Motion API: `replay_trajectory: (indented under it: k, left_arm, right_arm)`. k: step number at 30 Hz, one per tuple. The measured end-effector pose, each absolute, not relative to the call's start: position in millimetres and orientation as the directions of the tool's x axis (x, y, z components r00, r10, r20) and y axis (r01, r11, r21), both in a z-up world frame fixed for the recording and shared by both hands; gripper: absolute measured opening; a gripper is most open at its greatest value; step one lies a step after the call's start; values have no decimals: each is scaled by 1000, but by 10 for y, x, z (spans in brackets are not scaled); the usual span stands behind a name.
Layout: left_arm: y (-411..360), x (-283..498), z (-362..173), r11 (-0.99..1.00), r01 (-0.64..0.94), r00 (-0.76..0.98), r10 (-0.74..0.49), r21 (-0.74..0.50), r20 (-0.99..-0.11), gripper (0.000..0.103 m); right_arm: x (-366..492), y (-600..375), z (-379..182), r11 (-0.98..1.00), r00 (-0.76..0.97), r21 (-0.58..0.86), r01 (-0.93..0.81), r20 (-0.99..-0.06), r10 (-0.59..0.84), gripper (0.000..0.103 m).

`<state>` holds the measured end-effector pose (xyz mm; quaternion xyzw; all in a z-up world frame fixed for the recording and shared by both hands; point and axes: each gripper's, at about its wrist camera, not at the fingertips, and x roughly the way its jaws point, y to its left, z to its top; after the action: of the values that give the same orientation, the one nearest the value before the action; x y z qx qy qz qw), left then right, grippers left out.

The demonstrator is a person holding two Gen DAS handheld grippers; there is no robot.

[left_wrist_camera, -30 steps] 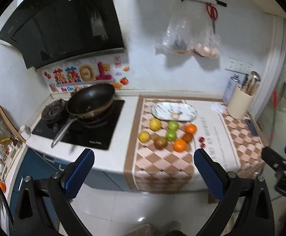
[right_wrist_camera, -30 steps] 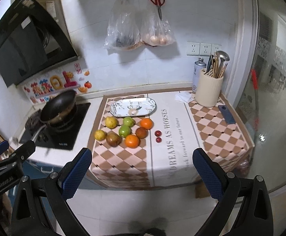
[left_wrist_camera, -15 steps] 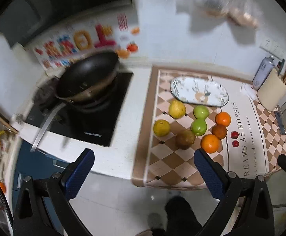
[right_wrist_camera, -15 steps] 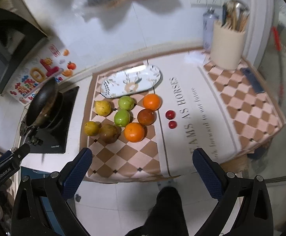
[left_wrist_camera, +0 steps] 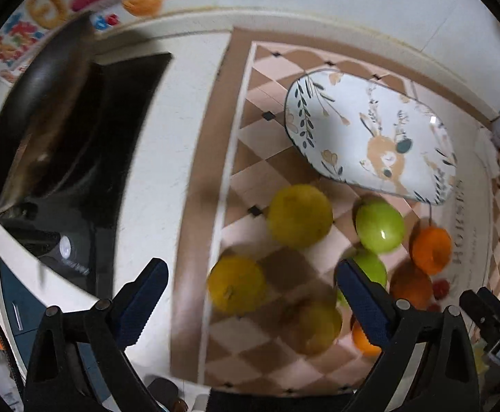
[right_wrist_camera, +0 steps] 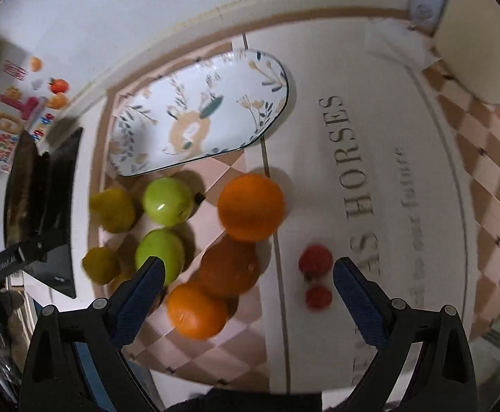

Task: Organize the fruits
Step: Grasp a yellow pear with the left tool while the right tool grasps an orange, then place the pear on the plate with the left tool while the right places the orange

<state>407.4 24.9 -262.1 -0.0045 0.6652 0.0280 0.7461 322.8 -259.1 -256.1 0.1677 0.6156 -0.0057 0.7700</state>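
A cluster of fruit lies on the checkered mat (left_wrist_camera: 250, 137) in front of an empty oval deer-print plate (left_wrist_camera: 370, 130) (right_wrist_camera: 201, 113). My left gripper (left_wrist_camera: 250, 295) hovers open over a yellow fruit (left_wrist_camera: 237, 285) and a brownish fruit (left_wrist_camera: 313, 326); a yellow pear (left_wrist_camera: 299, 216) and green apples (left_wrist_camera: 380, 226) lie beyond. My right gripper (right_wrist_camera: 248, 295) is open above a dark orange (right_wrist_camera: 229, 267) and a bright orange (right_wrist_camera: 198, 312). Another orange (right_wrist_camera: 250, 207), two green apples (right_wrist_camera: 167, 201) and two cherry tomatoes (right_wrist_camera: 315, 261) lie close by. Neither gripper holds anything.
A black pan (left_wrist_camera: 40, 130) sits on the stove (left_wrist_camera: 122, 137) left of the mat. A cream utensil holder (right_wrist_camera: 480, 58) stands at the back right corner. The tiled wall runs close behind the plate. The counter's front edge is just under both grippers.
Both grippers have dropped from high above the floor and moved in over the counter. The fruit now fills the views. Both stay open and no fruit has shifted.
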Motion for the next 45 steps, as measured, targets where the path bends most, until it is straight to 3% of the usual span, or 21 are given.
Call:
replay_trajectory:
  k: [9, 11, 15, 18, 19, 26, 35, 45]
  left_arm:
    - [57, 4564, -3172, 1000, -25, -7, 7, 7, -1000, 100]
    - [11, 4598, -3266, 1000, -4, -24, 2, 2, -1000, 99]
    - [-36, 4609, -3441, 1000, 28, -65, -7, -9, -998, 81]
    - [-58, 4573, -3536, 999, 36, -89, -37, -40, -995, 63]
    - [-69, 4562, -3550, 998, 41, -91, -41, -45, -995, 62]
    - [-245, 4439, -3473, 995, 101, -40, 12, 8, -999, 61]
    - [-394, 4322, -3187, 995, 103, -26, 8, 6, -1000, 61]
    - [-615, 4690, -2159, 985, 121, 109, -135, -122, -985, 61]
  right_arm:
    - [3745, -2667, -3084, 950, 111, 228, 214, -972, 208, 100]
    - [3786, -2668, -3161, 947, 93, 232, 221, -972, 216, 95]
    - [3844, -2682, -3286, 937, 71, 252, 243, -968, 242, 92]
    - [3876, -2654, -3343, 930, 63, 272, 247, -962, 265, 84]
    - [3910, -2627, -3362, 930, 64, 273, 246, -962, 265, 82]
    - [3951, -2538, -3384, 936, 66, 267, 228, -964, 259, 66]
    - [3971, -2455, -3346, 948, 77, 239, 211, -971, 228, 65]
    - [4325, -2590, -2694, 921, 216, 352, 165, -924, 315, 65]
